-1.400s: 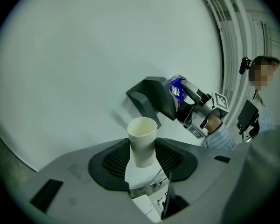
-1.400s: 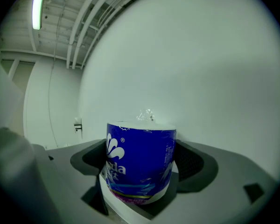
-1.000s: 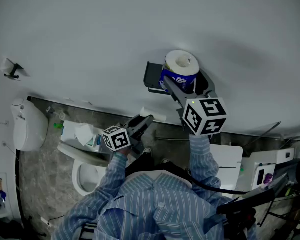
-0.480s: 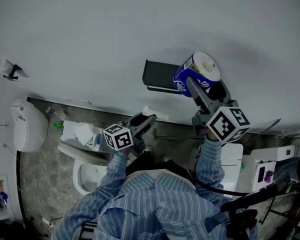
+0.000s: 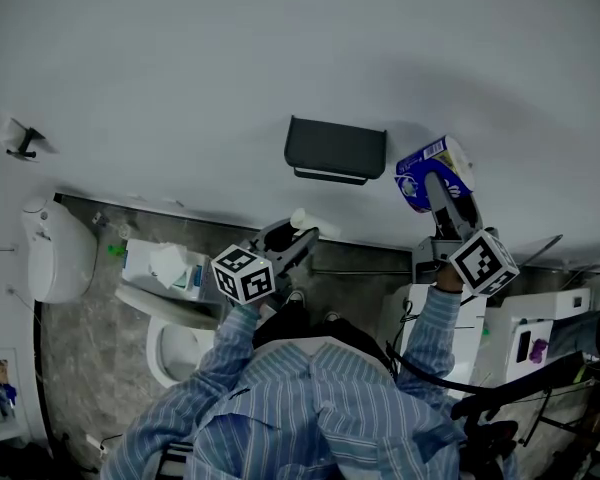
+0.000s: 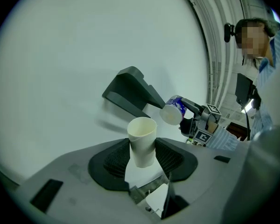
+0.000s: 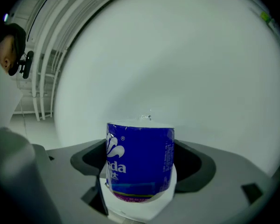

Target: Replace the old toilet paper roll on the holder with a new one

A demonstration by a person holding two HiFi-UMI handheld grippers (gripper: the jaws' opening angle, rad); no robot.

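A dark grey holder (image 5: 335, 149) hangs on the white wall, and no roll shows on it. To its right my right gripper (image 5: 436, 184) is shut on a new roll in a blue wrapper (image 5: 432, 171). In the right gripper view that roll (image 7: 140, 160) fills the space between the jaws, clear of the wall. Below the holder, my left gripper (image 5: 298, 232) is shut on a bare white cardboard tube (image 5: 301, 218). In the left gripper view the tube (image 6: 142, 141) stands upright between the pads, with the holder (image 6: 130, 91) and the blue roll (image 6: 172, 112) beyond it.
A toilet (image 5: 170, 343) stands at lower left, with a tissue box (image 5: 160, 266) on its tank. A white wall fixture (image 5: 55, 253) hangs further left and a small hook (image 5: 20, 138) above it. A white cabinet (image 5: 455, 318) sits under my right arm.
My right gripper carried the blue roll from in front of the holder out to its right and slightly down, rolling as it went. The left gripper with the tube shifted only slightly.
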